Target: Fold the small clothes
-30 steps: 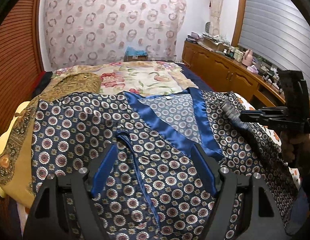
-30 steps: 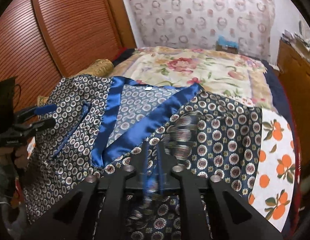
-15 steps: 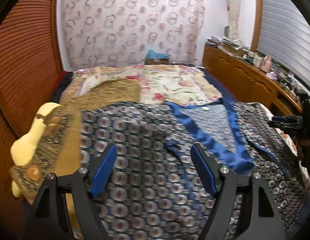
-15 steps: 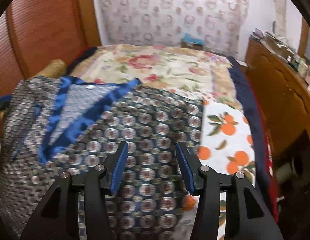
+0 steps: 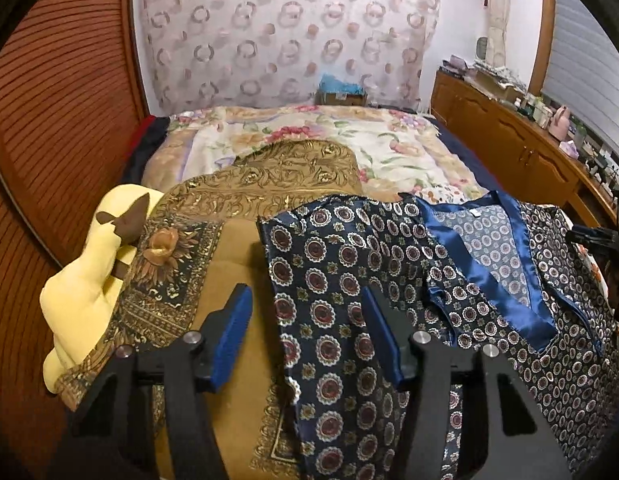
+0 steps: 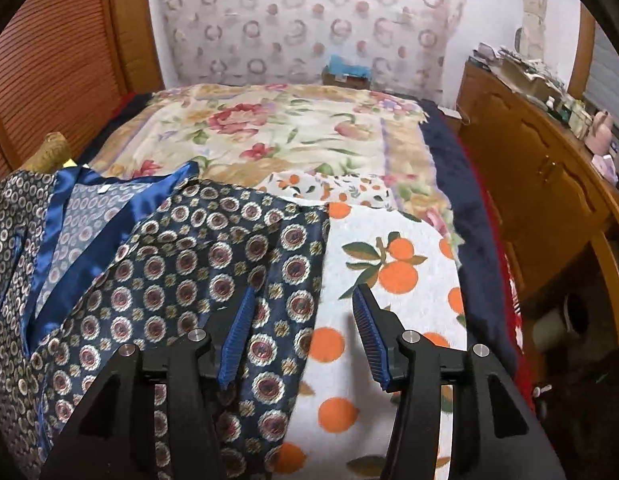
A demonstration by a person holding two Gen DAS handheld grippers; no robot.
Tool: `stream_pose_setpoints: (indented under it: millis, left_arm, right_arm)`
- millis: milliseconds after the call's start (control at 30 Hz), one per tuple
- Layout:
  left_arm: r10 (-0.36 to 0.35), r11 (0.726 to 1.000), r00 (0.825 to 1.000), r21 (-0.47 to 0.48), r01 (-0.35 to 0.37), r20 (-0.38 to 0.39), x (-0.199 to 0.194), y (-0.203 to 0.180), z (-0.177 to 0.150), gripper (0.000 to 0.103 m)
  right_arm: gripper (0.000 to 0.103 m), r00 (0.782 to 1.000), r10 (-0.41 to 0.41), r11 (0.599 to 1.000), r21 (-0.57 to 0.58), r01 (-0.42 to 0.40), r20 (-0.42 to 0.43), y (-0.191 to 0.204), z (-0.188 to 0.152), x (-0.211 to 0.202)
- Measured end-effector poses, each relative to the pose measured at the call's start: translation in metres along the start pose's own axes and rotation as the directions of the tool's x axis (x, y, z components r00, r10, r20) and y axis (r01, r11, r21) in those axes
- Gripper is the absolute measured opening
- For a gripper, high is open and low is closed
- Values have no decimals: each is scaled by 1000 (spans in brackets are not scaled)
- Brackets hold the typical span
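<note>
Satin, dark blue with ringed medallions, is what the robe-like top [image 5: 449,288] is made of; it lies spread open on the bed [image 5: 309,148], its plain blue neckband forming a V toward the far side. At its left edge the left gripper [image 5: 305,340] is closing, fingers astride the hem over a gold brocade cloth [image 5: 229,280], pads not yet pressing the fabric. At the right edge the right gripper [image 6: 301,336] stands parted and empty, straddling the border between the garment and an orange-print blanket [image 6: 389,280]. This looks like the start of a fold: each side is being taken up, and the next move calls for pinching both outer edges and carrying them inward. The near hem is cut off below both views, and the sleeves cannot be made out.
</note>
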State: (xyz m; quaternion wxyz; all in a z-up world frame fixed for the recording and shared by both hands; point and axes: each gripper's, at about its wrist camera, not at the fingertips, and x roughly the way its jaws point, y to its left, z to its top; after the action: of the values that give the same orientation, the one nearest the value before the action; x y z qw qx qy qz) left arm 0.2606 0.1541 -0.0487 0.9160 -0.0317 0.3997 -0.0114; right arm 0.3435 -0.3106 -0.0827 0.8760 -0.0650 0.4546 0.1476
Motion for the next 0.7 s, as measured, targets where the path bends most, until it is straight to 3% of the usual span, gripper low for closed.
stream_pose_setpoints:
  millis: [233,333,400,433,467,500,567,600,700]
  left_arm:
    - [30,1000,999,-5,-30,-42,16,10,10,56]
    - [1,1000,999,-11,-2,-45,18,14,12,56]
    - [-22,1000,999,-10,22,-40,18,14,14,40]
    - [-32,999,998,-13,31,-49,19,14,14,24]
    - [-40,999,998,-20,40,-51,18,14,15,9]
    - [-54,998,997,-23,53,-47,17,13,15,4]
    - [-64,998,998,-8,64,-14,8,8,15,2]
    - [-69,998,998,-5,69,1,3,6,15,1]
    - [-83,997,995,0,83,48,-15,-1,15,0]
  right_arm:
    - [52,999,36,999,3,-36,-27,-1,6,16]
    - [52,999,36,999,-2,-36,-28,0,9,21]
    - [52,999,36,999,-7,-36,-29,1,12,23]
    - [51,999,35,999,-9,-36,-31,1,13,24]
    - [48,999,36,999,-12,-37,-31,1,13,24]
    - [38,999,42,999,-19,-43,-31,2,14,24]
    - [22,998,60,997,-36,-61,-30,6,15,23]
    - [9,997,74,996,-44,-75,-24,8,16,21]
    - [3,994,111,993,-47,-110,18,12,16,8]
